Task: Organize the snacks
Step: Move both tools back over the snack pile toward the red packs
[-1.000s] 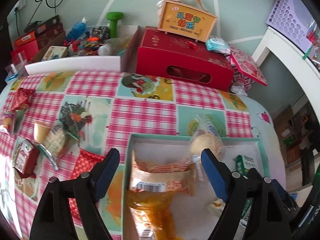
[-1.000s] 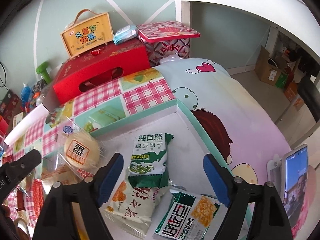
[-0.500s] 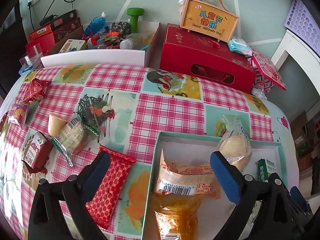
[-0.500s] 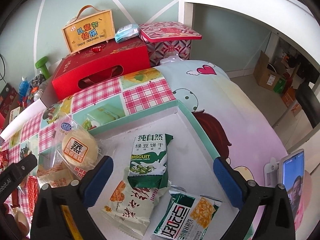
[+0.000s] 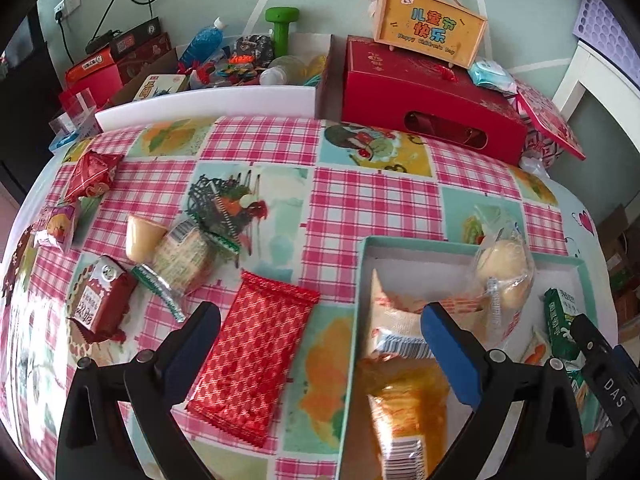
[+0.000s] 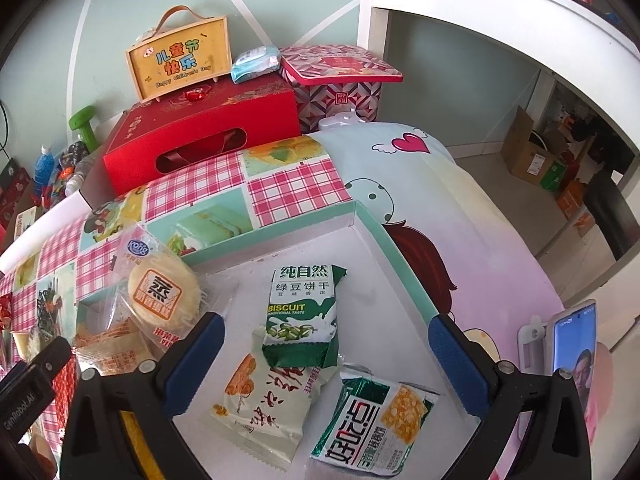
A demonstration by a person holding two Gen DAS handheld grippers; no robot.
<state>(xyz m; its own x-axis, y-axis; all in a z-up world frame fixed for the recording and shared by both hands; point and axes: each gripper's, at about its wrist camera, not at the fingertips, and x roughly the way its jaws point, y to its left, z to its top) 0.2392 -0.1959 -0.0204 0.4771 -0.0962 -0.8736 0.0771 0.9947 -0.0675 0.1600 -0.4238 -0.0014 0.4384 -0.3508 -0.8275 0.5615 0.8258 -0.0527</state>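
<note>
A teal-rimmed white tray [image 5: 440, 243] [image 6: 280, 222] holds several snacks: an orange packet [image 5: 404, 412], a round cake in clear wrap [image 5: 502, 270] [image 6: 162, 292], a green biscuit pack [image 6: 302, 314]. My left gripper [image 5: 320, 344] is open and empty, above a red patterned packet [image 5: 252, 356] lying on the cloth left of the tray. My right gripper [image 6: 326, 354] is open and empty over the tray, above the biscuit pack.
Loose snacks lie on the checked cloth at left: a dark red carton [image 5: 98, 300], a jelly cup [image 5: 142, 238], a wrapped cracker [image 5: 184, 258], a red packet [image 5: 90, 174]. Red gift box [image 5: 428, 100] and yellow case [image 5: 430, 32] stand behind. A phone [image 6: 572, 348] stands at right.
My left gripper has moved left and back from over the tray, bringing the red patterned packet between its fingers. My right gripper has drawn back slightly and stays open.
</note>
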